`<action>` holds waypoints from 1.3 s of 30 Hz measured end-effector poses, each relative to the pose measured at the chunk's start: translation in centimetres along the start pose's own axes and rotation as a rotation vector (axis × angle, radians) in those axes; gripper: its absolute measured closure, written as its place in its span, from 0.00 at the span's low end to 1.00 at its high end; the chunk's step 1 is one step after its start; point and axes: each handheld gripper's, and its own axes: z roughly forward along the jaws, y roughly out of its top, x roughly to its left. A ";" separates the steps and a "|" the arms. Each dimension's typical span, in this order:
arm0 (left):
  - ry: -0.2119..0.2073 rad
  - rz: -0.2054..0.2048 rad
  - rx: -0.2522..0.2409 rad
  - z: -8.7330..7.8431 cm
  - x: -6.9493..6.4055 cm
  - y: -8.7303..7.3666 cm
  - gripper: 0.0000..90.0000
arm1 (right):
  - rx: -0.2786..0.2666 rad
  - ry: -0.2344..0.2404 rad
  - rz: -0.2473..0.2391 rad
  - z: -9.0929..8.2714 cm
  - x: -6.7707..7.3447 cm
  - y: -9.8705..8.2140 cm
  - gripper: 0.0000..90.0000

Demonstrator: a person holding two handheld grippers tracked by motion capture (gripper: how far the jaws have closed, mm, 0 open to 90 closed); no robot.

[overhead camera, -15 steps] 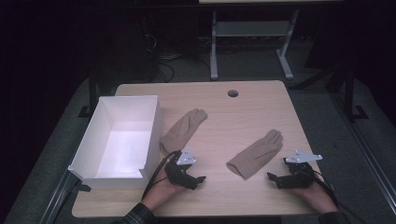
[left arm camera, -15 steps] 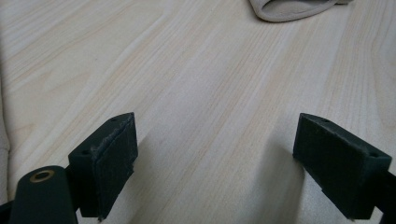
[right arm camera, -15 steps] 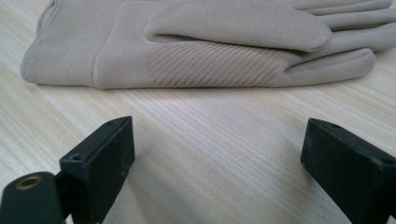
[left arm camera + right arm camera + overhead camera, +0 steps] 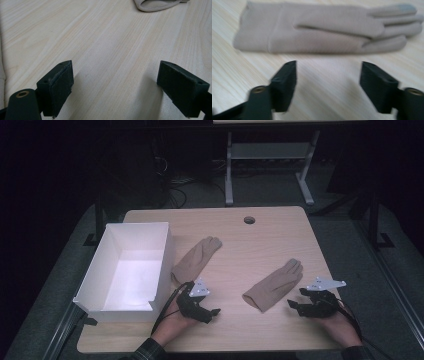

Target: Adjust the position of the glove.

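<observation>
Right gripper [image 4: 296, 305], jaws standing apart and empty, is facing the beige glove [image 4: 322, 30] lying flat just ahead (soft, light, limp); pinching the cuff edge looks likeliest to hold.

Matt cloth gloves [image 4: 272, 286] on smooth pale-wood table [image 4: 260, 235].

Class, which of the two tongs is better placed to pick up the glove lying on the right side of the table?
Right tongs: open, beside the right glove.
</observation>
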 end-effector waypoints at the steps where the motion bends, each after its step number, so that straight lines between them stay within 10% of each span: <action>1: 0.002 0.003 0.000 0.0 0.0 0.0 0.15 | 0.000 0.000 0.000 0.0 0.0 0.0 0.45; 9: 0.004 -0.005 -0.004 0.1 0.0 0.1 0.14 | -0.020 0.112 0.005 0.4 0.8 2.5 1.00; 39: -0.001 -0.012 -0.003 0.2 -0.1 0.1 0.14 | -0.008 0.249 -0.128 7.0 5.7 8.0 1.00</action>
